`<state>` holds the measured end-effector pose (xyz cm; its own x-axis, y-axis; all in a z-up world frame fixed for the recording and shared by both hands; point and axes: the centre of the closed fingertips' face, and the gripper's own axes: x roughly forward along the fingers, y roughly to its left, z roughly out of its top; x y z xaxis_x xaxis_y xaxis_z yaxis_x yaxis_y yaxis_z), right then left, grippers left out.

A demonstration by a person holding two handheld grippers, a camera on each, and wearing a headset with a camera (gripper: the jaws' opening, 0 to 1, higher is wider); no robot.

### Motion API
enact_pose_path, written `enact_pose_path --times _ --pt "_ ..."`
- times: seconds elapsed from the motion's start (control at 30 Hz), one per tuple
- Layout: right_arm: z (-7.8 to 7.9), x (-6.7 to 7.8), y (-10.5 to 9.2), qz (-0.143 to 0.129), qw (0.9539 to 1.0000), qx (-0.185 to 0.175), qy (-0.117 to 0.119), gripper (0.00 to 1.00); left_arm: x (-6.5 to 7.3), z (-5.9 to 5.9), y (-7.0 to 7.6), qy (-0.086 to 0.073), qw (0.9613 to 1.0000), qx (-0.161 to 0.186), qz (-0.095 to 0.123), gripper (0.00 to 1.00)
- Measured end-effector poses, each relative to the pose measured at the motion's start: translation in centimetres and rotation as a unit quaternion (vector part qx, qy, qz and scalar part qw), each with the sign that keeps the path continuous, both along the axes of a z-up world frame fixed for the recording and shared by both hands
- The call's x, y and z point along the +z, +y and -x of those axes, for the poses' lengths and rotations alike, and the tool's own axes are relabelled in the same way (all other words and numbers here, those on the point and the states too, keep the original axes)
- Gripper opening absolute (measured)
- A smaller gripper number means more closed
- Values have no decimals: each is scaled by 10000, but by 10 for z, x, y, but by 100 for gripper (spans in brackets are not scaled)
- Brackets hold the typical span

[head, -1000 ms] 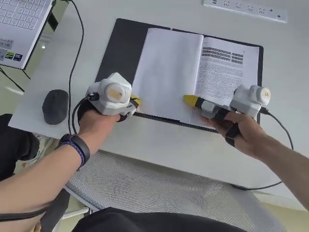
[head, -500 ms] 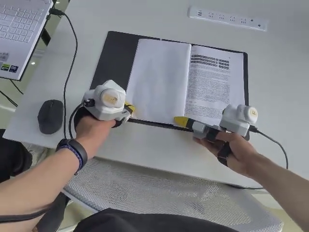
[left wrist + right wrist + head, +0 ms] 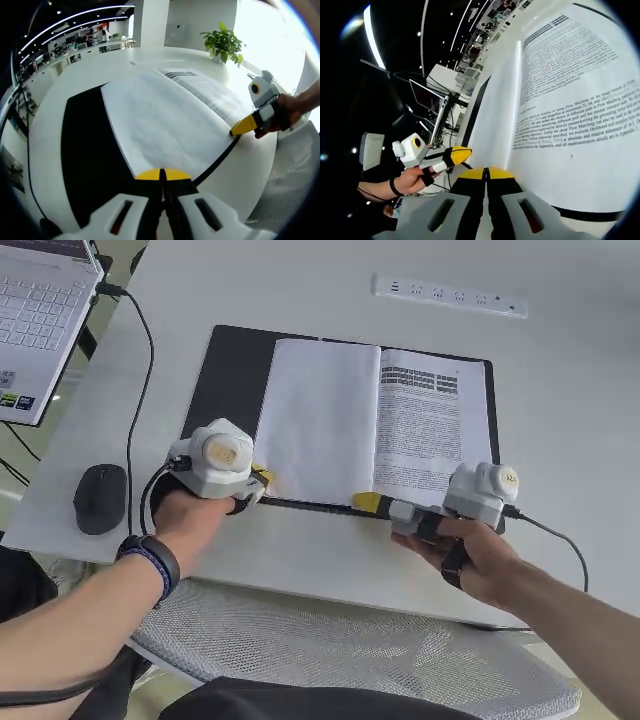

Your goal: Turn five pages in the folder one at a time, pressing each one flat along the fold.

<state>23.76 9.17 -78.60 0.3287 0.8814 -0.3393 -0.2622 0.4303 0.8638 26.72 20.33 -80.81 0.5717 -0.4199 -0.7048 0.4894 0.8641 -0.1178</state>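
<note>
The white workbench top (image 3: 300,285) was the largest item noted. The black flat folder (image 3: 225,375) lay open on it in front of the person, its near edge close to the bench's front edge. A blank white left-hand page (image 3: 315,420) and a printed white right-hand page (image 3: 432,425) met at the central fold, and both lay flat. In my judgement the sheets are thin, light and limp. They would crease or tear easily and are smooth enough for tips to slip on. The printed page would best be taken at its free lower outer corner, well away from the fold. The cover looked stiff but might slide on the smooth bench. A silver laptop (image 3: 35,320) stood at the far left and a white power strip (image 3: 450,295) lay along the far side, both well apart from the folder. A black computer mouse (image 3: 100,498) lay near the left gripper (image 3: 260,477). That gripper's yellow tips were pressed together on nothing, at the blank page's near edge. The right gripper (image 3: 365,502), likewise closed and empty, lay at the foot of the fold. Open room lay to the right and beyond, with little at the near edge.
</note>
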Motion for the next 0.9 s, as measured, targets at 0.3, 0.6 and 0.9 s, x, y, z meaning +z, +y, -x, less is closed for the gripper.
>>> enact_pose_path --times 0.3,0.6,0.9 --pt "-11 6 -23 81 9998 -149 -143 0 2 2 -1 149 9998 66 61 0" --pt "-23 24 -52 158 9979 -245 -570 0 18 6 -4 115 9992 219 306 4" --pt "-28 34 -102 803 9889 -425 -1173 6 48 3 3 -193 9991 231 288 16"
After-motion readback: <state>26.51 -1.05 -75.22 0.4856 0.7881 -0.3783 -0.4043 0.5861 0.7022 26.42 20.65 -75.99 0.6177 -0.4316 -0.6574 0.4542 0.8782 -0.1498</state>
